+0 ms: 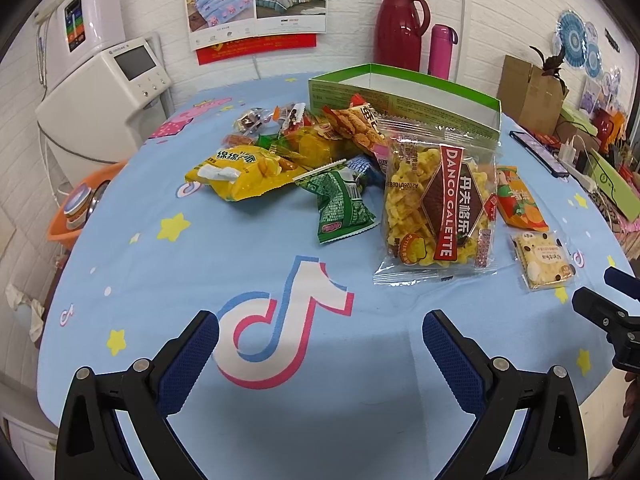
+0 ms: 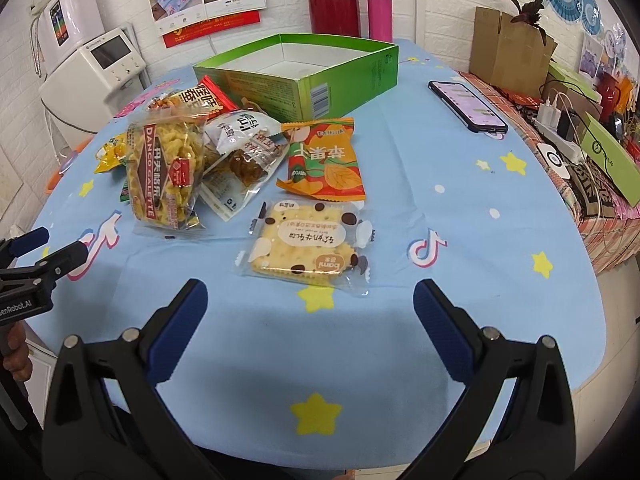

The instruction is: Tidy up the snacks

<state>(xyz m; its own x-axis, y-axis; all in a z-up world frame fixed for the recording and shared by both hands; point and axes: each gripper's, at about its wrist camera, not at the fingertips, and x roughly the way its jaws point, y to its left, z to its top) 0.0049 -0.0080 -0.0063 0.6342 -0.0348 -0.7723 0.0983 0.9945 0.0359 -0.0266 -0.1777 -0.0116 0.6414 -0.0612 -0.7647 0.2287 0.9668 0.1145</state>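
Both grippers, left gripper (image 1: 320,334) and right gripper (image 2: 310,304), gape wide, empty. Cracker packet (image 2: 306,246) nearest: light, slippery film, brittle inside; pinch the crimped edge, probably.

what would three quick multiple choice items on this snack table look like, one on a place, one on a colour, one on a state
1. Where does the cracker packet lie?
A. inside the green box
B. on the tablecloth, nearest the right gripper
C. on the phone

2. What colour is the tall jug by the wall?
A. dark red
B. white
C. green

3. How is the green box?
A. closed with a lid
B. open, no snacks seen inside
C. tipped on its side

Answers: 1 B, it lies flat just ahead of the right gripper. 2 A, its body is dark red beside the pink bottle. 3 B, its white floor shows bare.
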